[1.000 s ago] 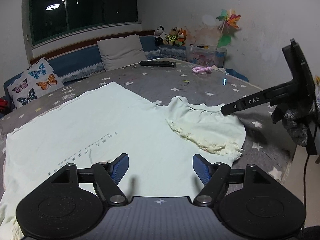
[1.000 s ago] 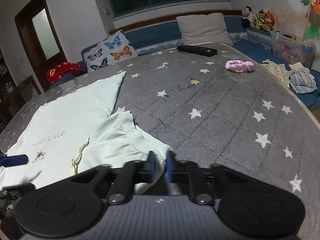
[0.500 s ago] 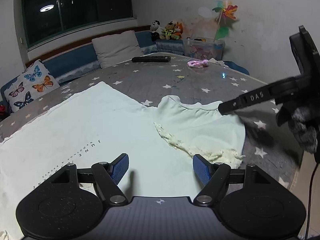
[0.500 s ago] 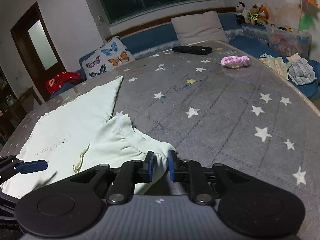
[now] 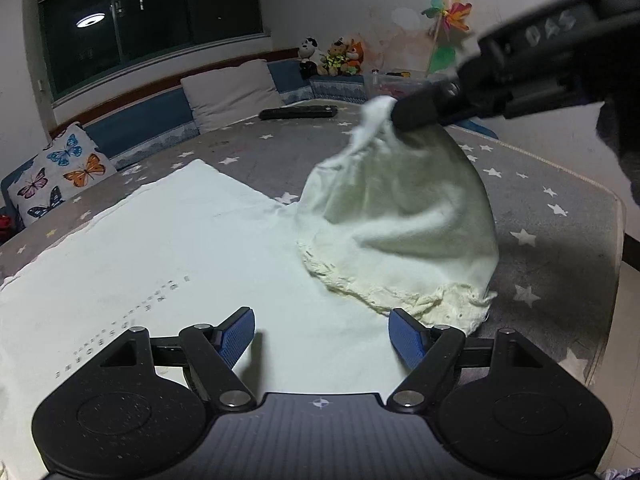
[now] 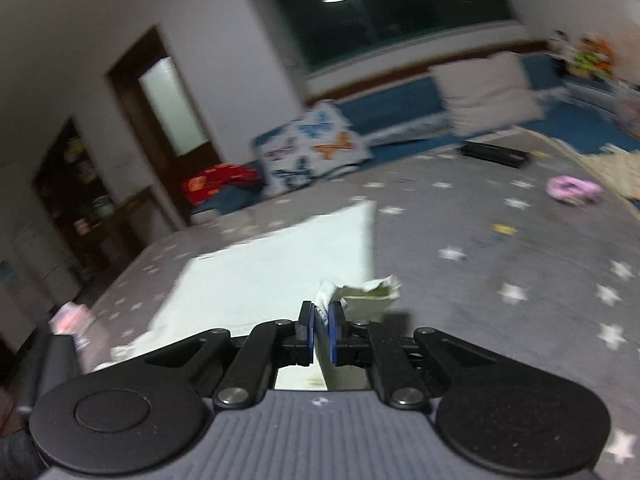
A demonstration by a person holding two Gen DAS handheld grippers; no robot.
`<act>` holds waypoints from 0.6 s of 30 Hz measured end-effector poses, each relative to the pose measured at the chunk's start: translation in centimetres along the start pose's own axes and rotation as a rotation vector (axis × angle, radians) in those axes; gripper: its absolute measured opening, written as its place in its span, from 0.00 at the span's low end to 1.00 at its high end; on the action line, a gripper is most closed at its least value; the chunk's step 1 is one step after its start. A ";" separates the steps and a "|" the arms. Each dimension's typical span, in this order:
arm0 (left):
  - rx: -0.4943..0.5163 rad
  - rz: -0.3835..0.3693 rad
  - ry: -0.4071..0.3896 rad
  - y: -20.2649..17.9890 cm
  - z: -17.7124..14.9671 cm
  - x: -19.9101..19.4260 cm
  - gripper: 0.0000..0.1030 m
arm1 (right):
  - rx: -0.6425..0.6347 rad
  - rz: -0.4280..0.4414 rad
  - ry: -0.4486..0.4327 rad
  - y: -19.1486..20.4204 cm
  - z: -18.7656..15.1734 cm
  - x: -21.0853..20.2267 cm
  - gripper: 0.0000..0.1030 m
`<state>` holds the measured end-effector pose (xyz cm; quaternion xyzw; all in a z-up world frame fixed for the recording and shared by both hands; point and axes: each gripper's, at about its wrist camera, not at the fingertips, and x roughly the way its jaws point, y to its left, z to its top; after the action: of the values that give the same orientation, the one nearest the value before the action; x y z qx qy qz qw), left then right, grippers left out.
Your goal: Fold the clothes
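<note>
Grey bedding printed with white stars fills the middle of both views, with a dark window along the upper part of each frame and a butterfly cushion at the left edge of the left wrist view. Spread flat across that bedding lies a pale green shirt, its printed lettering running through the lower left of the frame. The shirt's sleeve rises in a tent at centre right, its frilled cuff resting on the bedding. At the upper right of the frame the right gripper pinches the top of the sleeve; its jaws have just been closing, and in its own blurred view the blue pads stand nearly together with a fold of pale cloth clamped between them. Along the bottom of its own view, the left gripper hangs over the shirt's body with its jaws spread wide and nothing between them. A black remote lies on the far bedding near a plain pillow.
</note>
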<state>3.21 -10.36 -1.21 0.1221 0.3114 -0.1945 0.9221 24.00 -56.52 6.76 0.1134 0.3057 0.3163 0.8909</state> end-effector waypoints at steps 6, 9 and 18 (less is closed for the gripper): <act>-0.044 0.063 -0.026 2.4 -1.3 -2.8 0.79 | -0.048 0.137 0.107 4.0 -1.3 3.5 0.12; -0.064 0.105 -0.029 3.6 -2.0 -4.0 0.79 | -0.055 0.191 0.170 4.9 -2.2 4.6 0.14; -0.107 0.113 -0.044 4.3 -2.1 -5.2 0.78 | -0.024 0.039 0.192 1.2 -3.1 3.5 0.15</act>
<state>0.10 -4.33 0.83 0.0855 0.2935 -0.1279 0.9435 23.66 -53.38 3.12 0.0779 0.3837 0.3464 0.8525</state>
